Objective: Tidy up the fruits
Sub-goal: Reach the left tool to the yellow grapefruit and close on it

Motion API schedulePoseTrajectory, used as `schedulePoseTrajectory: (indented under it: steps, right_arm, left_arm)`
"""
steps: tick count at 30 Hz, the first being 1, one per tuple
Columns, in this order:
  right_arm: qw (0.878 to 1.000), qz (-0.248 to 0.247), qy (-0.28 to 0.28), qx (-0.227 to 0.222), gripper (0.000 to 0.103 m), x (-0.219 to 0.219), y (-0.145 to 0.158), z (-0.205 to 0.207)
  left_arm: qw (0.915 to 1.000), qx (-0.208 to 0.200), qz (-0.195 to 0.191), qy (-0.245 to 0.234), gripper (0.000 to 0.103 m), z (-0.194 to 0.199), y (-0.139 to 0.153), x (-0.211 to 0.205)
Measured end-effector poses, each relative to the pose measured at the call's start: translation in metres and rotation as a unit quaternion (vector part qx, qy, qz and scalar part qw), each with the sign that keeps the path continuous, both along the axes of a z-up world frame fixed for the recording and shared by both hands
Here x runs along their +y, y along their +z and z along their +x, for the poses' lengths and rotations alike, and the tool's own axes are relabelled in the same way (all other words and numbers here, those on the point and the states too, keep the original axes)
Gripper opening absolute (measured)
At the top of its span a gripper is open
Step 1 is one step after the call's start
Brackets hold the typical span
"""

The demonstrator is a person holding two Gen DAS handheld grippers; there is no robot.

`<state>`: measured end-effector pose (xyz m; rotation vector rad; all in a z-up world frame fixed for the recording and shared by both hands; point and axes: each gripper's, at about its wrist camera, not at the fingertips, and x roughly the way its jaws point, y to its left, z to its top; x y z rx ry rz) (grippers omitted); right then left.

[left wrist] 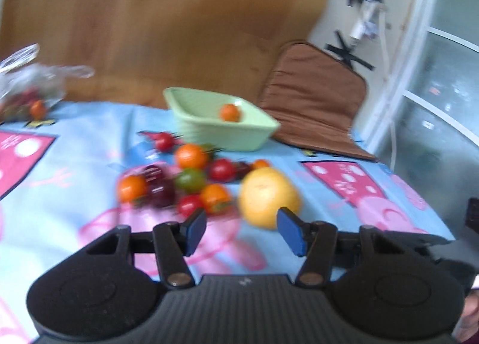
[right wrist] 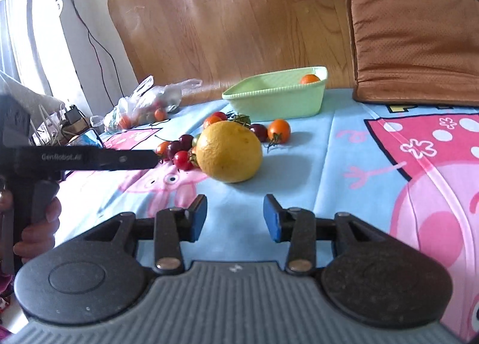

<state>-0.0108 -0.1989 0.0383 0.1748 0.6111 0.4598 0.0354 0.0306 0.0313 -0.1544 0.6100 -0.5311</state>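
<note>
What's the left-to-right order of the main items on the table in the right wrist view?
Plastic bag of tomatoes → big yellow citrus → lone orange tomato → brown cushion. The green dish overlaps the fruit, so it is left out.

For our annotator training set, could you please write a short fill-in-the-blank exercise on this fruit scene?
1. The pale green square ceramic dish holds one small ____ tomato.
2. The biggest fruit on the blue cartoon tablecloth is the round ____ citrus.
3. The right gripper holds ____ between its blue pads.
4. More small tomatoes sit inside a clear ____ bag.

Missing words: orange; yellow; nothing; plastic
</note>
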Motion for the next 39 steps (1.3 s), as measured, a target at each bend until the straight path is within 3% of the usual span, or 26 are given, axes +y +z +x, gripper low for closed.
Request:
schedulePoseTrajectory:
  steps: [7, 17, 19, 28, 33, 39]
  right_arm:
    - [1.0, -0.018, -0.007, 0.001, 0.045, -0.002, -0.006, -0.004]
    - [1.0, -0.008, -0.009, 0.003, 0.05, -0.005, -0.011, -0.003]
    - [1.0, -0.008, -0.01, 0.002, 0.05, -0.005, -0.011, -0.003]
    - [1.0, -0.011, -0.014, 0.002, 0.05, -0.004, -0.011, -0.003]
    - [1.0, 0.0, -0.01, 0.01, 0.05, -0.005, -0.009, 0.007]
    - [0.999, -0.042, 0.015, -0.005, 0.053, 0.007, -0.003, 0.035]
  left_arm:
    - [0.9989, -0.027, 0.035, -0.014, 0.057, -0.012, 0.0, -0.03]
    - [0.9944, -0.041, 0.085, 0.048, 0.055, -0.033, -0.028, -0.029]
    - [0.9938, -0.055, 0.078, 0.057, 0.057, -0.035, -0.026, -0.026]
    - [0.9961, -0.044, 0.047, 0.06, 0.057, -0.033, -0.025, -0.016]
    - [0.9977, -0.046, 0.031, 0.038, 0.057, -0.021, -0.012, -0.02]
    - [0.9974, -0.055, 0.045, -0.006, 0.063, 0.006, 0.002, -0.045]
